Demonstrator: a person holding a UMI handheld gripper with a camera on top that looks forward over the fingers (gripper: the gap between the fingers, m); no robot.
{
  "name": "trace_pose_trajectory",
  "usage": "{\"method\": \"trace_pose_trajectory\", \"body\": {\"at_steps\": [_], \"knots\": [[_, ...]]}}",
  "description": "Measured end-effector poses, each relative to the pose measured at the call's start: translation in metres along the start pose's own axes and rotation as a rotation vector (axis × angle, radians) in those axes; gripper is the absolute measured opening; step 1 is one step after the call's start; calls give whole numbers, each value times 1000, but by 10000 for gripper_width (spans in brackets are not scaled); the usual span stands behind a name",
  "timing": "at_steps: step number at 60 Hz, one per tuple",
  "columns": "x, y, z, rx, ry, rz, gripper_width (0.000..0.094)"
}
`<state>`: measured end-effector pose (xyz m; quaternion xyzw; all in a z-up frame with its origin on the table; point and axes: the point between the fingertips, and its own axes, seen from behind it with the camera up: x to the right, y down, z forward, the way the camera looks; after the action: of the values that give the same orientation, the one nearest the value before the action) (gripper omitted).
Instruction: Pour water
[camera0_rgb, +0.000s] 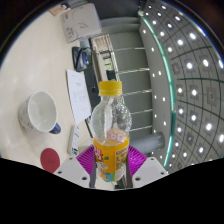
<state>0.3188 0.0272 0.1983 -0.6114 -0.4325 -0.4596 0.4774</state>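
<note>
A clear plastic bottle (111, 125) with a yellow cap and a yellow-orange label stands upright between my fingers. My gripper (112, 164) is shut on the bottle, with both purple pads (134, 157) pressed against the label at its lower part. A white mug (41, 111) with a dark handle sits on the white table (30, 60) to the left, beyond the fingers. The bottle's base is hidden below the fingers.
A white sheet of paper (78, 92) lies on the table beside the mug. A dark object (82, 59) and a white box (80, 21) sit farther back. A dark red disc (51, 158) lies near the left finger. A perforated grey wall (190, 70) curves along the right.
</note>
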Motion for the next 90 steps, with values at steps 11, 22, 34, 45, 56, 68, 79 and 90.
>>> {"method": "trace_pose_trajectory", "body": {"at_steps": [11,22,34,45,56,68,79,90], "knots": [[-8,-3,-13,9,-181,658,424],[-59,8,-9,-2,-379,1059,423],[-115,19,8,3,-474,1215,426],[-141,28,15,8,-477,1251,425],[-141,33,13,6,-459,1274,515],[-137,47,-9,-133,-467,1270,853],[-96,46,-85,-236,-416,1218,857],[-56,15,-201,-301,-397,1208,861]]}}
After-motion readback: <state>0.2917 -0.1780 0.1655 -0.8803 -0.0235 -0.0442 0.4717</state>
